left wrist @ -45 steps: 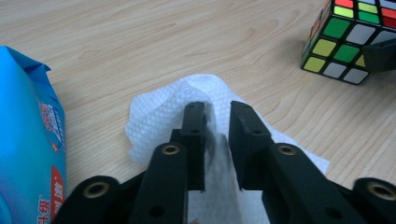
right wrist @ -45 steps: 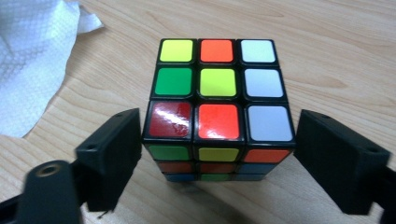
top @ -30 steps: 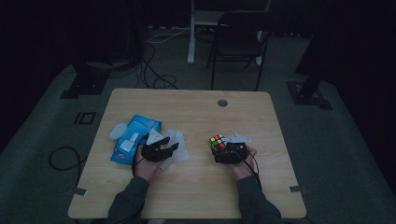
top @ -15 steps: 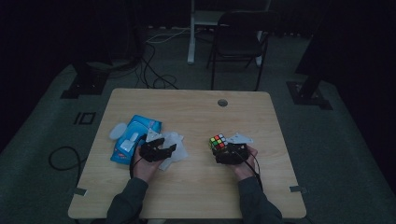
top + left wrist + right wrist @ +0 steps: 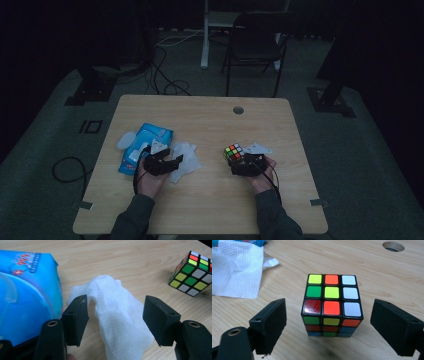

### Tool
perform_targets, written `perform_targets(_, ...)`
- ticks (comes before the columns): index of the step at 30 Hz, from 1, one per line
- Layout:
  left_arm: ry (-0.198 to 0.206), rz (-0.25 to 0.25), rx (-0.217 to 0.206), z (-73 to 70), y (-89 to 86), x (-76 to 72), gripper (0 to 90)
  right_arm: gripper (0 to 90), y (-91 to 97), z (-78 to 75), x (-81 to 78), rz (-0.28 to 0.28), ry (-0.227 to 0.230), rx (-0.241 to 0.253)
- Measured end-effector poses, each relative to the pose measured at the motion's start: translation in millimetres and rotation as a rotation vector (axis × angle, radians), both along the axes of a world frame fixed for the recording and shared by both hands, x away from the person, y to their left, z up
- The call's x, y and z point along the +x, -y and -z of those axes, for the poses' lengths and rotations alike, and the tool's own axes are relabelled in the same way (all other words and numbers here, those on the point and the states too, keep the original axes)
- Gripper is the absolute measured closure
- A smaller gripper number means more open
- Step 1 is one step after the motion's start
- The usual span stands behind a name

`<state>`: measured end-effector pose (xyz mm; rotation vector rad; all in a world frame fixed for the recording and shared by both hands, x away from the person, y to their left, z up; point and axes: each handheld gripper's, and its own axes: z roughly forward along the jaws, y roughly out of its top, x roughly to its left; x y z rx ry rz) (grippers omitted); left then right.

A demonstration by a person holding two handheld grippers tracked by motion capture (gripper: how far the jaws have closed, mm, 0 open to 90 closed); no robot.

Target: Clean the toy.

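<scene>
Wet wipe (image 5: 117, 315), limp and light, lies crumpled between the released left claw (image 5: 115, 320); pinch its raised fold; right claw (image 5: 337, 325) gapes around Rubik's cube (image 5: 331, 306).

Dim black chair (image 5: 255, 45) beyond the wooden table (image 5: 210, 120)

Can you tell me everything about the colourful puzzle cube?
The puzzle cube is a three-by-three cube with a black frame and glossy stickers, looking like plastic. It is scrambled: its top shows yellow, orange, white, green and red squares. It stands flat on the wooden table, between the open jaws of the right gripper, which do not touch it. A crumpled white wipe lies apart from it, off to one side.
</scene>
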<state>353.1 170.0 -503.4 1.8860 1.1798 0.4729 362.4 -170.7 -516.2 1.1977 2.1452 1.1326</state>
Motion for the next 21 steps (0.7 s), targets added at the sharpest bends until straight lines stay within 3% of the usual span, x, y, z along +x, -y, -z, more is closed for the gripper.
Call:
perform_targets(8, 0.014, -0.001, -0.033, -2.7, -9.0, -8.2, 38.3, 13.5, -0.4, -0.7, -1.0, -0.001, 0.005, 0.003)
perform_targets(21, 0.045, 0.003, -0.049, -9.2, -15.5, -18.9, 38.5, 13.5, 2.2, 0.2, -3.8, 0.0, 0.0, 0.018)
